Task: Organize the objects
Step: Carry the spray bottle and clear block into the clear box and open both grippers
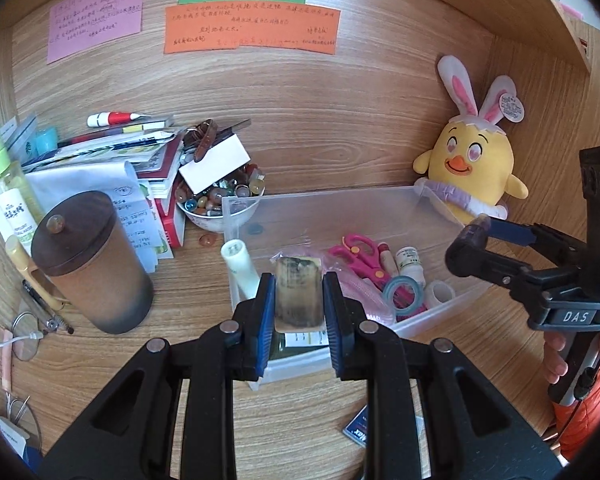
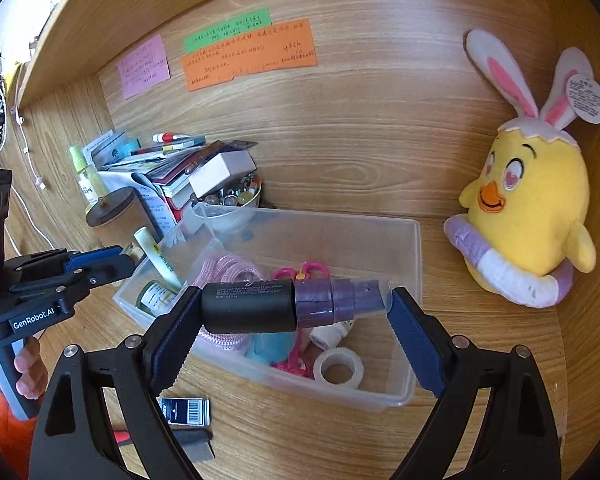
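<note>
- Wood-grain desk point(image 1: 300, 420) and back panel surround you, with pink, green and orange handwritten notes point(image 1: 252, 28) stuck on the panel.
- Your clear plastic bin point(image 2: 404, 392) sits in the middle of the desk; inside lie pink scissors point(image 1: 360, 258), a teal tape ring point(image 1: 403, 290), a white tape roll point(image 2: 339, 368), small bottles and a pink cord.
- Your left gripper point(image 1: 299, 300) hovers over the bin's near-left end, jaws clenched on a worn yellowish block point(image 1: 299, 294) held upright between the blue pads.
- Your right gripper point(image 2: 294, 326) hangs above the bin's front part; its jaws are spread wide yet pinch a black-and-purple spray bottle point(image 2: 292, 306) lengthwise, black base against one pad, clear cap end against the other.
- Left of the bin stand a brown lidded jar point(image 1: 96, 264), a bowl of glass beads point(image 1: 220, 200) and a stack of books and papers point(image 1: 132, 160).
- To the right, a yellow chick plush point(image 2: 532, 208) with bunny ears leans in the corner.
- Near the front edge a dark barcoded card point(image 2: 186, 412) lies flat on the desk.
</note>
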Demonstrator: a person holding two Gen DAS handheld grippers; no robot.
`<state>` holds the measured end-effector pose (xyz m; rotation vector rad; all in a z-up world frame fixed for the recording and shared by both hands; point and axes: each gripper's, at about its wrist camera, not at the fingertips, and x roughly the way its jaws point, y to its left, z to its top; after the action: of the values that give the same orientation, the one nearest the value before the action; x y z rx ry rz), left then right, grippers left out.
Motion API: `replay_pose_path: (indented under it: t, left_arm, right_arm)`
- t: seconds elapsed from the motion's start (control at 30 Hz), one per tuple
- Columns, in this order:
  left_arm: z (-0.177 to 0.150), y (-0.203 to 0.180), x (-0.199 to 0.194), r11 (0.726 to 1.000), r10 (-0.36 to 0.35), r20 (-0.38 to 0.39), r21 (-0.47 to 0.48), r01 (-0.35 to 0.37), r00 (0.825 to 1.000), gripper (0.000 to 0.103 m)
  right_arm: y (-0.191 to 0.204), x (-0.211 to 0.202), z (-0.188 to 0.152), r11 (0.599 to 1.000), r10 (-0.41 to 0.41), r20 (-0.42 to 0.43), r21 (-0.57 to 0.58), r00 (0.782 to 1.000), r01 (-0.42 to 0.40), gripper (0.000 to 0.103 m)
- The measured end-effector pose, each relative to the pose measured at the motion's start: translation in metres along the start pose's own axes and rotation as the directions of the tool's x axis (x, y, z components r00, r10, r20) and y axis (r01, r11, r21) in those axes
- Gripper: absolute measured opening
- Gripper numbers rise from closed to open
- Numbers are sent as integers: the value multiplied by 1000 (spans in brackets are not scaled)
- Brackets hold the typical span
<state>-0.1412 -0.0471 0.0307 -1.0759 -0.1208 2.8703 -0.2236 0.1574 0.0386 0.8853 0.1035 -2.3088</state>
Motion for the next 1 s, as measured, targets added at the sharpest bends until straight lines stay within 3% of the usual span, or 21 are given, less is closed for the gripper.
replay_pose_path:
  t: [0.37,0.57,0.67,0.8,1.0]
  left_arm:
    - [7,-6,40,1000,-7,-75,2,7,997,23]
    - [5,-12,38,1000,4,-69,24,-2,998,24]
    - [4,-17,27,999,6,-53,46,-3,999,32]
    - [1,-23,5,996,20,-1,82,-20,1000,56]
    - [-16,-25,-26,994,16,25,109,-19,1000,70]
  right_arm:
    - [-2,46,-2,999,-38,-94,-16,995,37,90]
    - [-3,57,-7,999,-32,-130,-12,991,30,90]
    - [1,56,-6,1000,-19,-143,-28,990,15,91]
    - [7,46,-6,998,-29,-123,-52,992,23,91]
    - [19,23,-10,994,-36,-85,-105,996,27,91]
